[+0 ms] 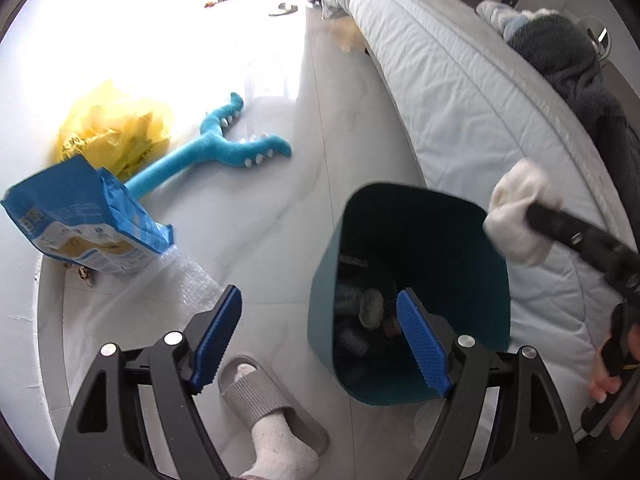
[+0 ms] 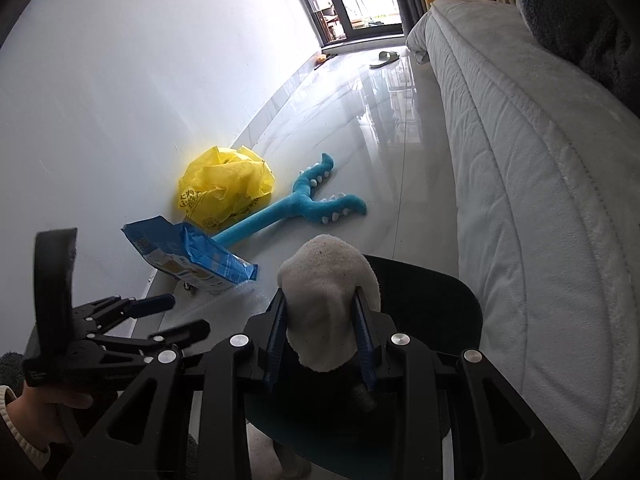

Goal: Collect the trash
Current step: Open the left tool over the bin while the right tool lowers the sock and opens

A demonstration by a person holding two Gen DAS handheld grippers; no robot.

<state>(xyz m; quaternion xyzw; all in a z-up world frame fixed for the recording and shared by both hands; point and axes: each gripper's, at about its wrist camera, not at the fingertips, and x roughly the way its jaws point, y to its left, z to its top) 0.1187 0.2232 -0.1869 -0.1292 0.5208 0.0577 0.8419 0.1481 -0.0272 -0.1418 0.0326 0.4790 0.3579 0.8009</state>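
The right gripper (image 2: 322, 334) has its blue-padded fingers (image 2: 276, 332) clamped on a crumpled off-white wad of soft cloth or tissue (image 2: 326, 300), which bulges out above and below the pads. In the right wrist view the wad hangs right over the open mouth of the dark teal plastic waste bin (image 2: 448, 312); in the left wrist view it shows beside the bin's rim on the bed side, not yet inside.

The left gripper (image 1: 320, 340) stands wide apart with nothing between its ridged blue pads (image 1: 218, 340), one pad over the floor and the other in front of the bin's opening. The bin (image 1: 340, 260) already holds several dark, greyish items too dim to name.

Just below the left gripper a foot in a white sock and grey slide sandal (image 1: 260, 396) stands on the glossy pale tiled floor (image 1: 260, 208), close beside the bin. A sheet of clear bubble wrap (image 1: 176, 284) lies by the left pad, touching a crumpled blue and white printed pouch (image 1: 84, 220) near the white wall (image 2: 120, 80). Behind the pouch lie a crumpled yellow plastic bag (image 1: 116, 132) and a turquoise plush toy with forked arms and white studs (image 1: 224, 140). On the other side of the bin runs a bed with a pale blue-grey quilted cover (image 1: 460, 92)
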